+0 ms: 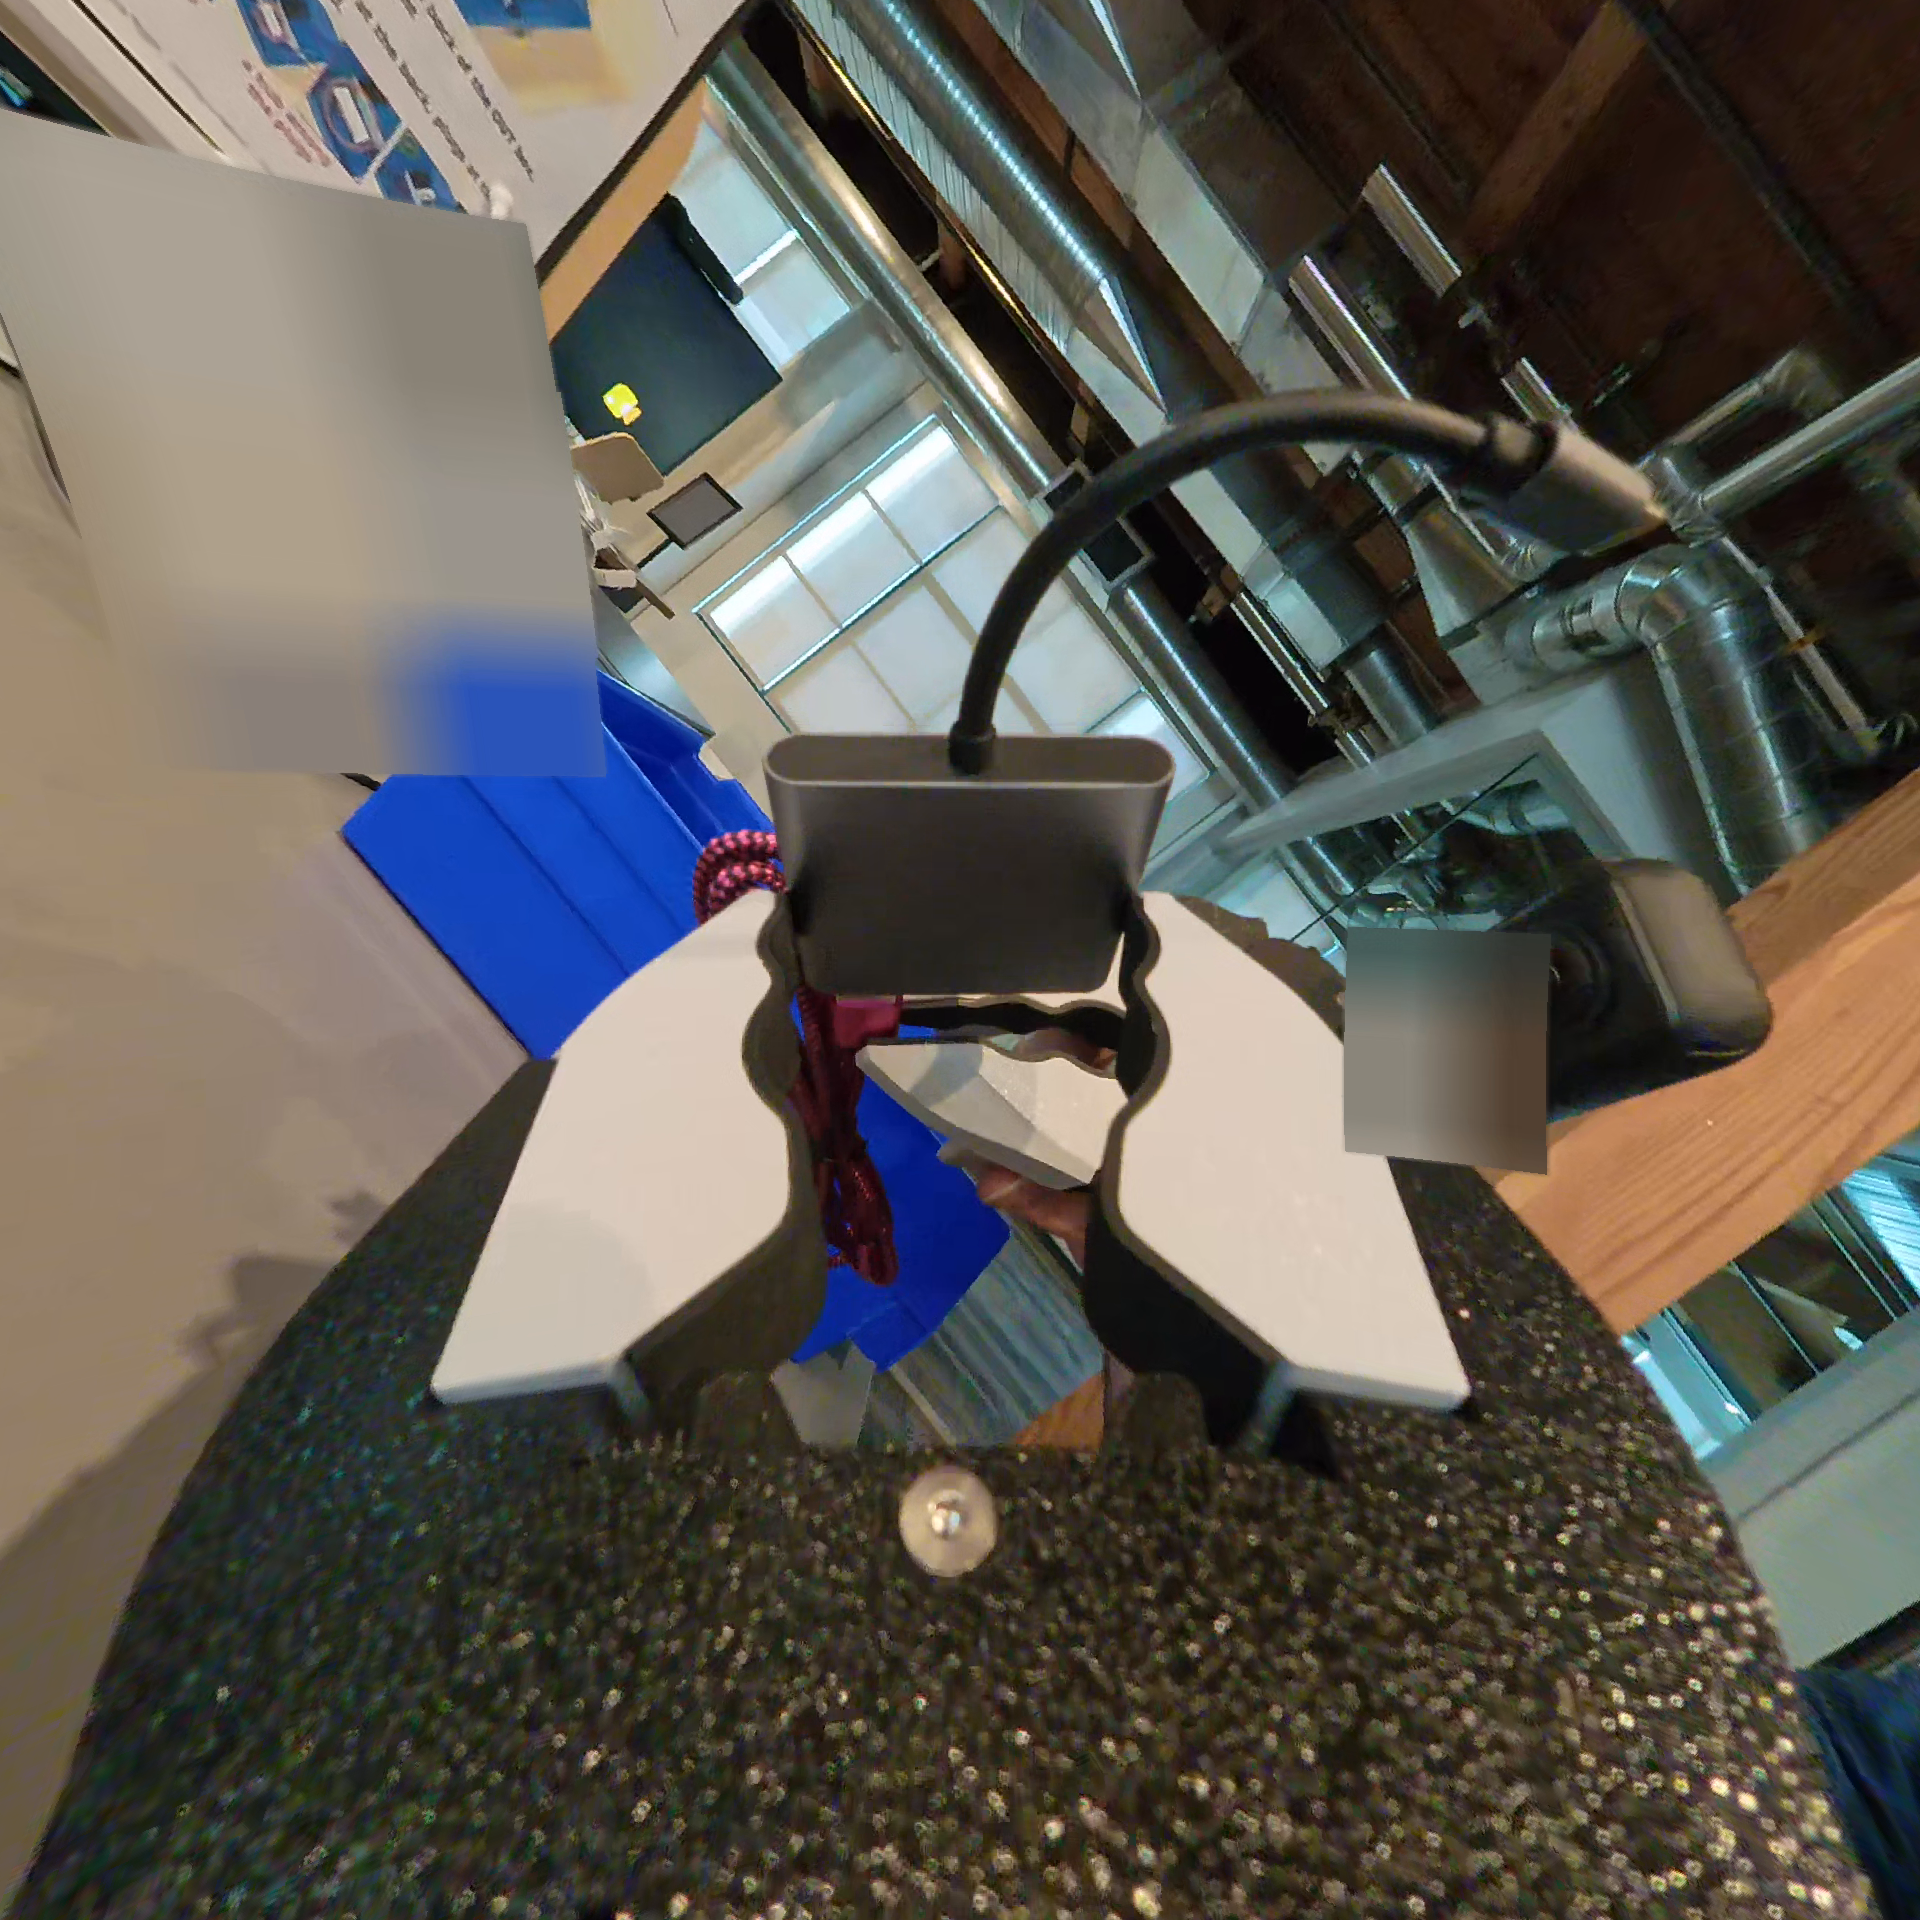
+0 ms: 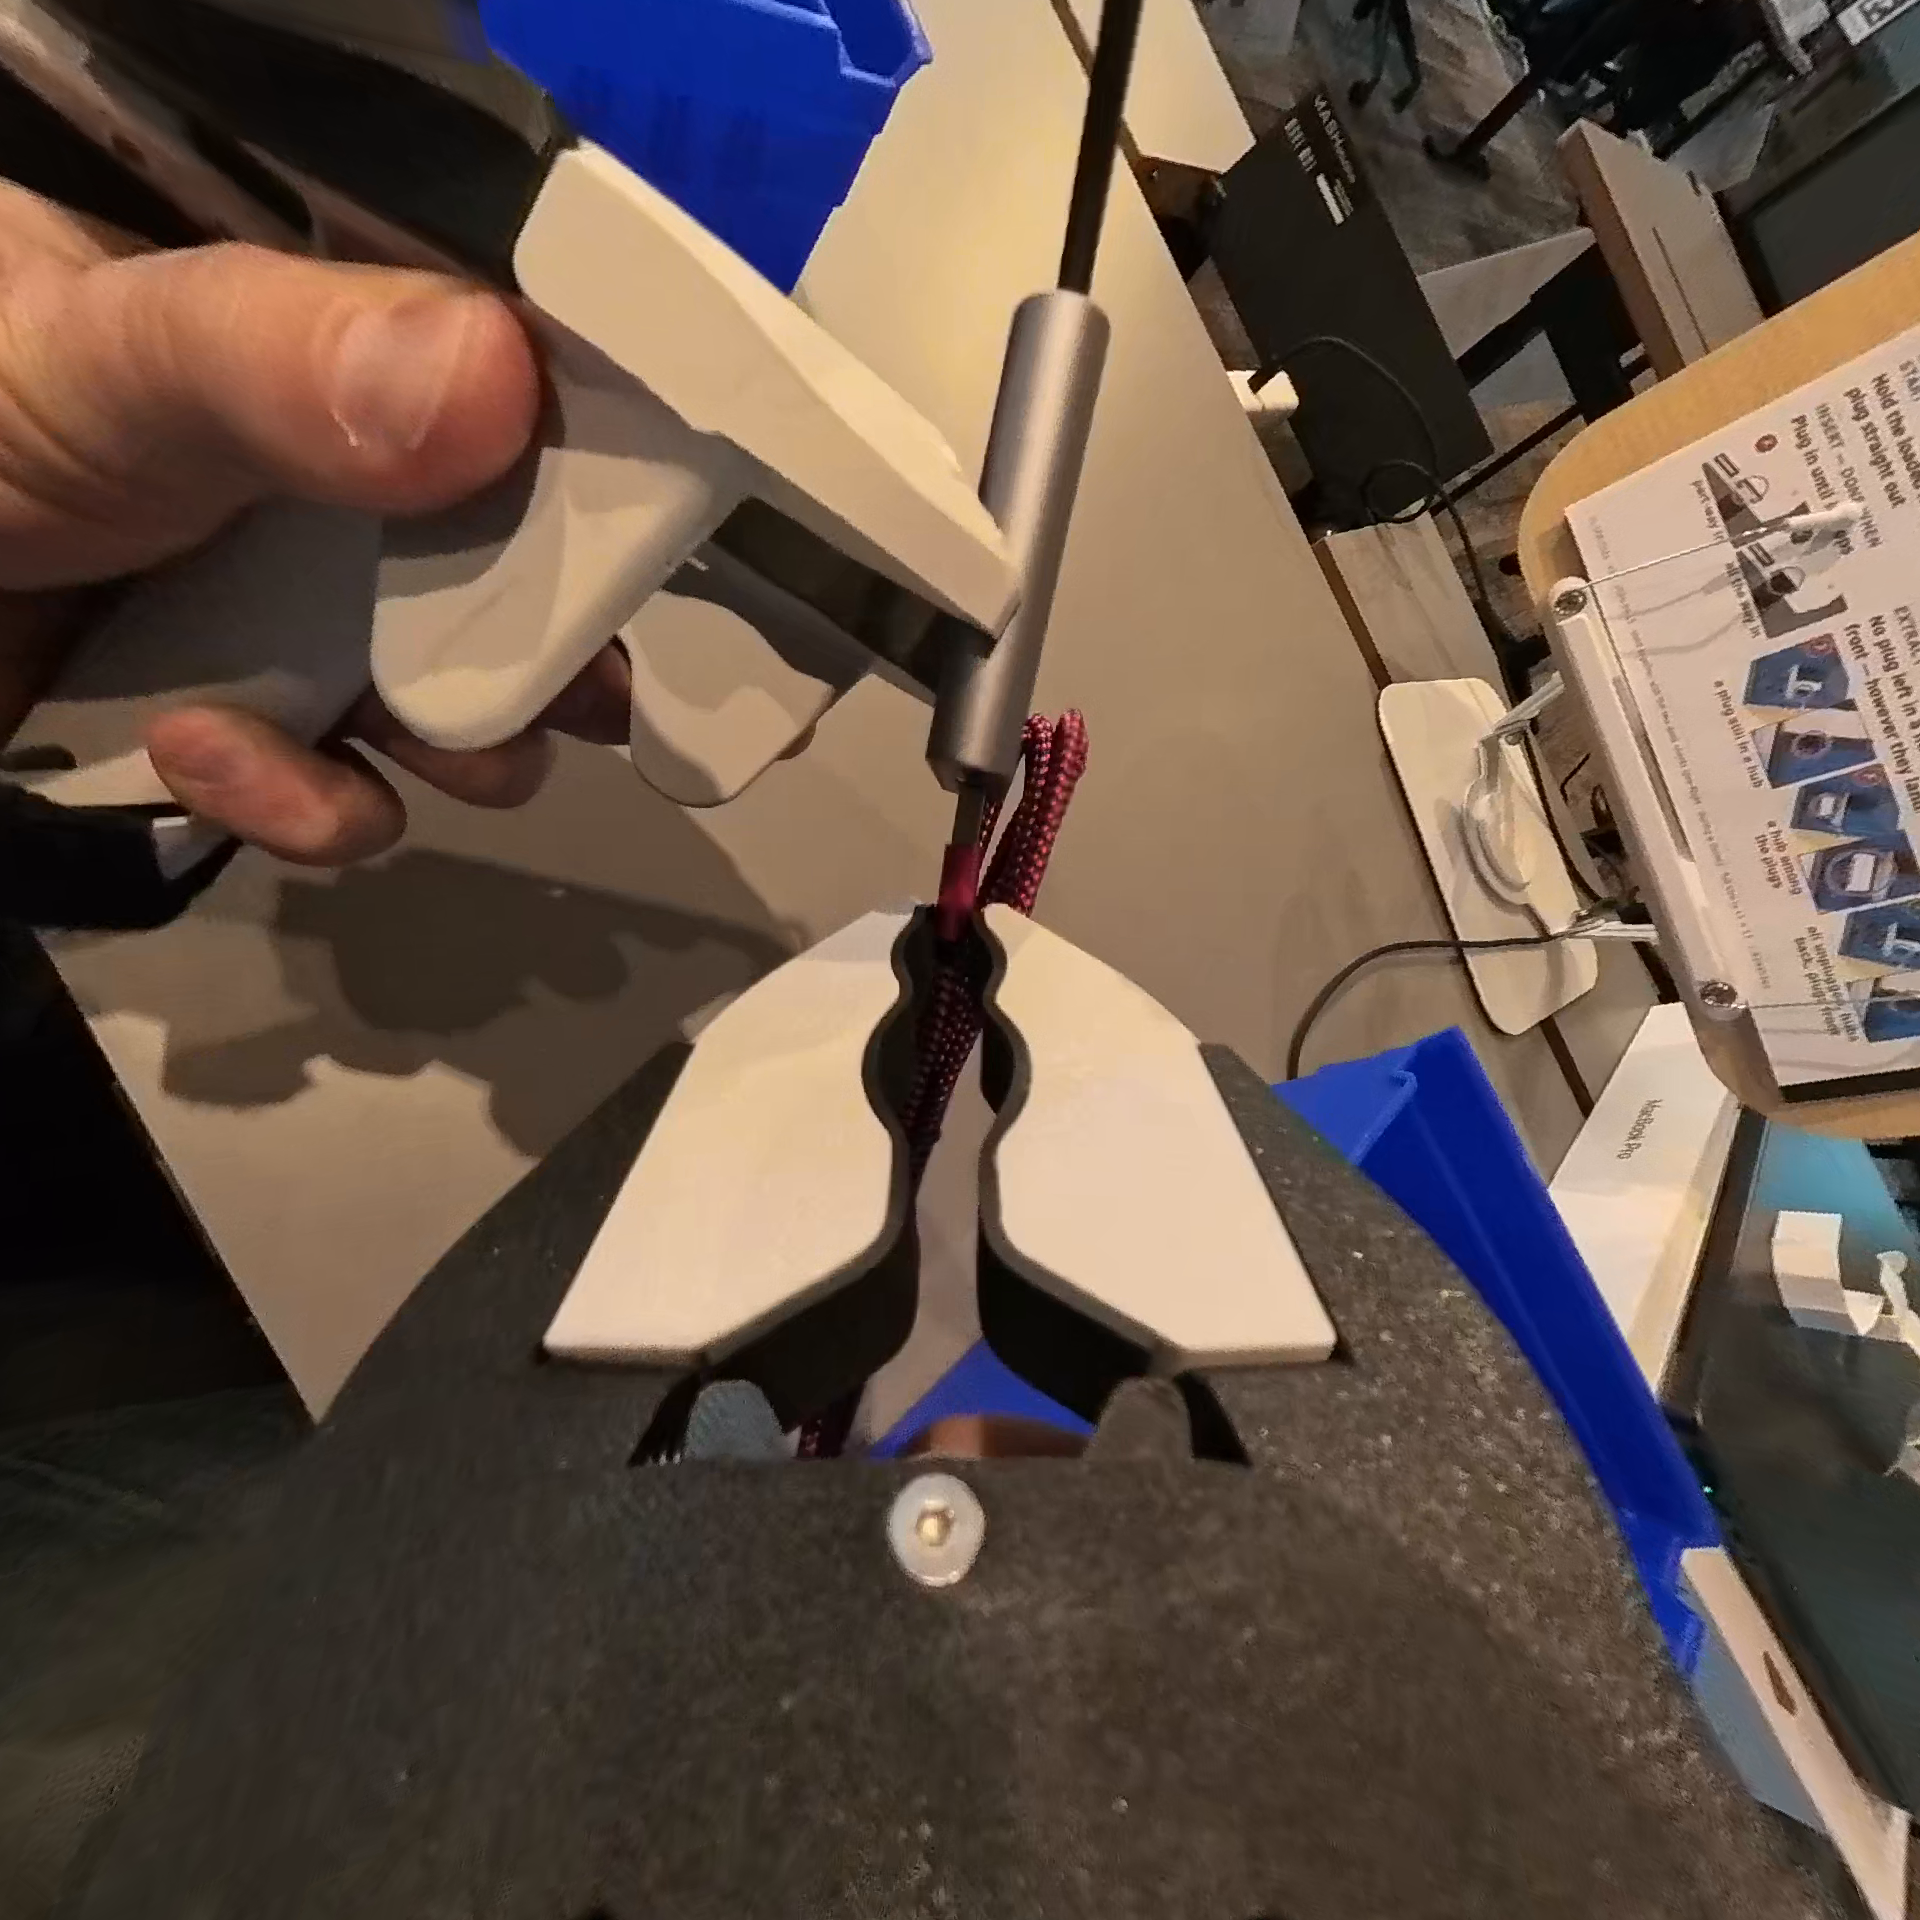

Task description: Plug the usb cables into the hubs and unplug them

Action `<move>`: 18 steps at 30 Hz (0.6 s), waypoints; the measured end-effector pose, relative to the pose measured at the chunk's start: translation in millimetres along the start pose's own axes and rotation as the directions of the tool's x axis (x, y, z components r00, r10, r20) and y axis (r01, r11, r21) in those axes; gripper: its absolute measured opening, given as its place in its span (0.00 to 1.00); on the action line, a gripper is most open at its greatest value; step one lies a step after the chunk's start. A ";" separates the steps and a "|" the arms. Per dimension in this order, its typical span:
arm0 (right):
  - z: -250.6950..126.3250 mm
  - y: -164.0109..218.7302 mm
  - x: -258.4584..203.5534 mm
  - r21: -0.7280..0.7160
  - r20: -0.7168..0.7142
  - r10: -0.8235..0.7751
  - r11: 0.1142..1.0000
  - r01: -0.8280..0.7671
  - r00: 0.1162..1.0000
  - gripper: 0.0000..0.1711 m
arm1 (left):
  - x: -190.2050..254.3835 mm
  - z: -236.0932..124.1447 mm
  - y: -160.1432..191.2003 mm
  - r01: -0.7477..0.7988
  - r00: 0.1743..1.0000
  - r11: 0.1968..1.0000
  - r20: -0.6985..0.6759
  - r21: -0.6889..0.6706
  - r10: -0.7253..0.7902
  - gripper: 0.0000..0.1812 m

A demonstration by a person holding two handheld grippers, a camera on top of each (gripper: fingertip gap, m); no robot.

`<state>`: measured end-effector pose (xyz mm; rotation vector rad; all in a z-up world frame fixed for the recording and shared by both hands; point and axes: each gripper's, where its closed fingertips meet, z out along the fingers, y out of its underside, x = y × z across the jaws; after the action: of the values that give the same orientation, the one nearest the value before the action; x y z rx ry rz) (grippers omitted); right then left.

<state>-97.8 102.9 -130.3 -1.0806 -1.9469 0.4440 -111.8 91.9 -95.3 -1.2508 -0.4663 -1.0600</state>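
Above the pale tabletop, both grippers are raised and meet in mid-air. The left gripper is part-closed, pinching the flat dark-grey metal USB hub by its two narrow side edges, so the port end stays free. The hub's short black lead arcs toward 1 o'clock to a loose grey plug.

In the right wrist view the hub shows edge-on at 12 o'clock, held slightly tilted in line with the right gripper. That gripper is nearly fully closed on the red-and-black braided USB cable just behind its dark-red plug, likely for stiffness when pushing or pulling. The plug's metal tip meets the hub's lower end; whether it is seated or only at the port mouth, cannot tell. A cable loop bulges at 1 o'clock of the plug.

A bare hand grips the left gripper's handle at 10 o'clock. The blue plastic bin sits at 4 o'clock.
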 end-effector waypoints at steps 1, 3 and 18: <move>-0.8 0.4 0.8 -0.005 0.000 -0.010 1.000 0.010 1.000 0.03 | 0.6 0.4 0.7 -0.001 1.000 1.000 -0.003 -0.004 0.001 0.33; -3.2 -1.8 1.7 0.012 0.001 -0.024 1.000 0.024 1.000 0.03 | 3.0 0.2 -0.1 0.009 1.000 1.000 -0.019 -0.003 -0.009 0.33; -5.4 -1.9 -2.5 0.037 0.032 -0.009 0.999 0.008 0.999 0.03 | 4.3 0.5 0.2 0.025 0.999 1.000 -0.048 -0.010 -0.026 0.33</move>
<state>-93.8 99.2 -127.2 -1.0473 -1.9637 0.4931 -109.4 90.7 -91.8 -1.2282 -0.4422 -1.1127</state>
